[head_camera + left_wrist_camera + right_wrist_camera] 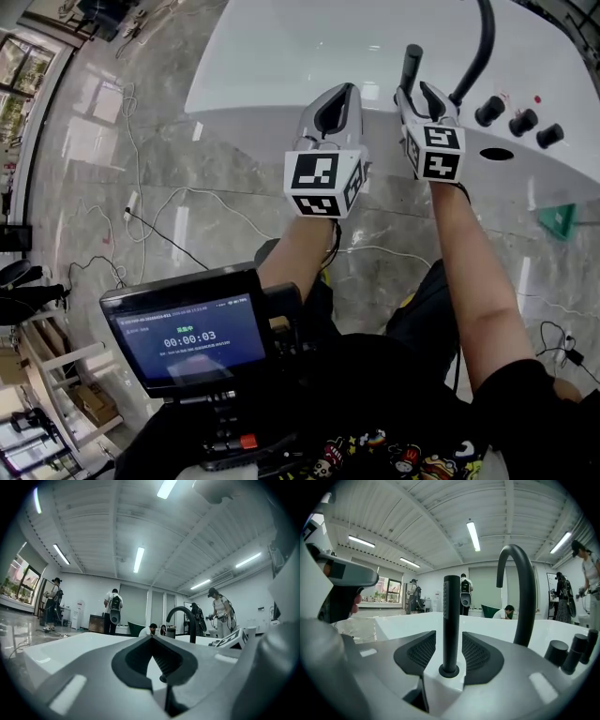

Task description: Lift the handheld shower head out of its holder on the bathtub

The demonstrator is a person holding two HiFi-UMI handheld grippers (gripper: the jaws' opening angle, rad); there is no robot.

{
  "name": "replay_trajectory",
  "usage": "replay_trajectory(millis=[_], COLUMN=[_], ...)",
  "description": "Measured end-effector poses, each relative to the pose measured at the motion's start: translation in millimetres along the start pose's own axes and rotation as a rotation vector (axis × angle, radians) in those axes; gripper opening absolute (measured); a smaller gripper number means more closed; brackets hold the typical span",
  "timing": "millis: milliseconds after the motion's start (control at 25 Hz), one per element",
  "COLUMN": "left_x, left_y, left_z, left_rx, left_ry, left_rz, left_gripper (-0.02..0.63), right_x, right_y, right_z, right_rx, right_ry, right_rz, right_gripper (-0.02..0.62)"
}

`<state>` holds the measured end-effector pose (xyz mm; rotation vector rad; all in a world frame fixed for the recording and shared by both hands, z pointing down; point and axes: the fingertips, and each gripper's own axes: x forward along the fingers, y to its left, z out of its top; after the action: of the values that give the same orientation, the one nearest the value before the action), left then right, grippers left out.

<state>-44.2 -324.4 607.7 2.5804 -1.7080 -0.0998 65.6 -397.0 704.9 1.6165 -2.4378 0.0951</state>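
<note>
Shower head [451, 602] stands upright between open fingers [476, 652] of right gripper [449, 637] — untouched (left gripper [151, 638] closed, level).

Right of the shower head [451, 616], a curved spout [526, 592] and three knobs [557, 652] crowd the bathtub rim [234, 120]; leftward, only the left gripper [345, 94] hovers.

Open test hall: bathtub [281, 56], loose floor cables [192, 199], other rig-wearing people [113, 610].
</note>
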Motion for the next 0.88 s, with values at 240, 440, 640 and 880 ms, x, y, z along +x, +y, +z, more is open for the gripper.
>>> replay_trajectory(millis=[240, 440, 640, 880], left_x=[-4.4, -7.1, -8.6, -6.6], left_y=[10.6, 24.0, 26.8, 21.5], left_z=[-8.8, -9.4, -12.5, -17.0], left_rx=[0.011, 0.017, 0.018, 0.017], left_ry=[0.01, 0.008, 0.014, 0.014], left_rz=[0.002, 0.019, 0.029, 0.024], left_gripper=[0.001, 0.001, 0.001, 0.001], right_x=[22.8, 30.3, 27.9, 27.1], right_y=[-0.1, -1.1, -5.3, -6.9], right_z=[-5.4, -3.0, -1.2, -2.7], right_rx=[0.01, 0.007, 0.017, 0.019], right_ry=[0.008, -0.003, -0.014, -0.011], right_rz=[-0.009, -0.028, -0.038, -0.033], right_gripper=[0.196, 0.155, 0.149, 0.147])
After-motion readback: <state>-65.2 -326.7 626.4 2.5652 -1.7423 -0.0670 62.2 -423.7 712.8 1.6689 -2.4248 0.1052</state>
